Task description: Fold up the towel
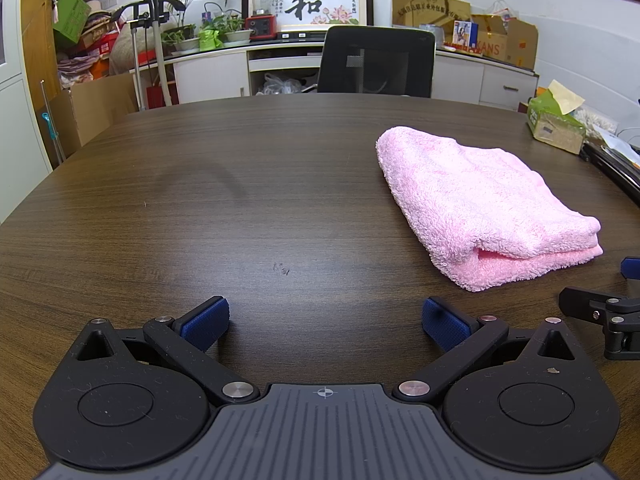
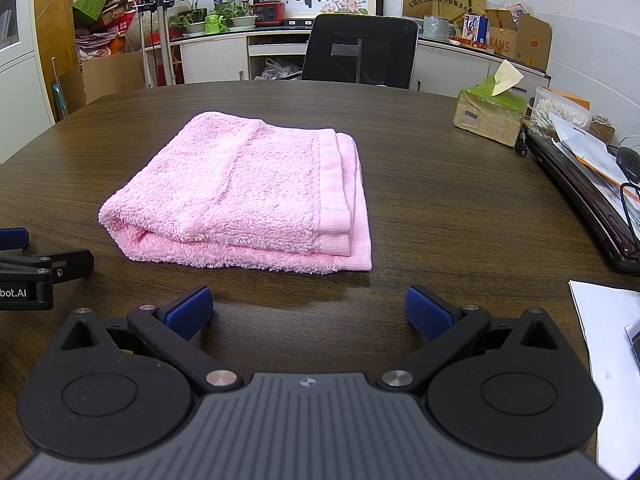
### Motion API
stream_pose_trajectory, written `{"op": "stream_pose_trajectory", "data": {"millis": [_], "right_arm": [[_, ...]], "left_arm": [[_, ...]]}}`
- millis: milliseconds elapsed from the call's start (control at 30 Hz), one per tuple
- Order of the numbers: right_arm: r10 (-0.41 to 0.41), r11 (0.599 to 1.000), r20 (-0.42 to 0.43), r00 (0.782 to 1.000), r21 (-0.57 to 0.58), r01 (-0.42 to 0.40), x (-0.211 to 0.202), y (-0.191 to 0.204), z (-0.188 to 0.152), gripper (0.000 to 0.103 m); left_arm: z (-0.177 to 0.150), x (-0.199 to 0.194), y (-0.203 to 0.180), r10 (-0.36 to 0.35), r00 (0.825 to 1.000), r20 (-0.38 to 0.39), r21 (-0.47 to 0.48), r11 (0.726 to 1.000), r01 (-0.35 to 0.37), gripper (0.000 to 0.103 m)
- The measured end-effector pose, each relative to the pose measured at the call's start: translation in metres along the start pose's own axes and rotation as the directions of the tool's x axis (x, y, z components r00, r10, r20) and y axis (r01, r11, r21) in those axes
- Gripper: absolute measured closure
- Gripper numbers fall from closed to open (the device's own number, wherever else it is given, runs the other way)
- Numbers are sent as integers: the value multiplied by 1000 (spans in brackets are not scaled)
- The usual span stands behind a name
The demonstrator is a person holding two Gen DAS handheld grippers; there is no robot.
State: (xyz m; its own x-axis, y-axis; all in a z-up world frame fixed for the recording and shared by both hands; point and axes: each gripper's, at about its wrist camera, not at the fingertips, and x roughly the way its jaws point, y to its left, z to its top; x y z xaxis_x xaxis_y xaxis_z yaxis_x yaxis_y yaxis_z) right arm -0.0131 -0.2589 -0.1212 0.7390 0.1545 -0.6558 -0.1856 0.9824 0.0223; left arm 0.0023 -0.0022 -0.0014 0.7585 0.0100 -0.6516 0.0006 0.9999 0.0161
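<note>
in the left wrist view we see our left gripper [image 1: 325, 320] spread wide with nothing in it, above the bare brown table [image 1: 240, 184]. the pink towel [image 1: 480, 204] is fluffy and folded in layers, lying to the right.

in the right wrist view our right gripper [image 2: 308, 312] is spread wide too, holding nothing. the towel [image 2: 248, 192] lies just ahead, its smooth band on top. a green tissue box [image 2: 490, 112] has a tissue poking out.
</note>
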Motion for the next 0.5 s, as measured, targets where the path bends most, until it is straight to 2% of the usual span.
{"op": "stream_pose_trajectory", "data": {"millis": [500], "right_arm": [[5,1000,0,1000,-7,-5,-1,-3,1,0]], "left_arm": [[2,2,6,-8,1000,0,6,1000,8,0]]}}
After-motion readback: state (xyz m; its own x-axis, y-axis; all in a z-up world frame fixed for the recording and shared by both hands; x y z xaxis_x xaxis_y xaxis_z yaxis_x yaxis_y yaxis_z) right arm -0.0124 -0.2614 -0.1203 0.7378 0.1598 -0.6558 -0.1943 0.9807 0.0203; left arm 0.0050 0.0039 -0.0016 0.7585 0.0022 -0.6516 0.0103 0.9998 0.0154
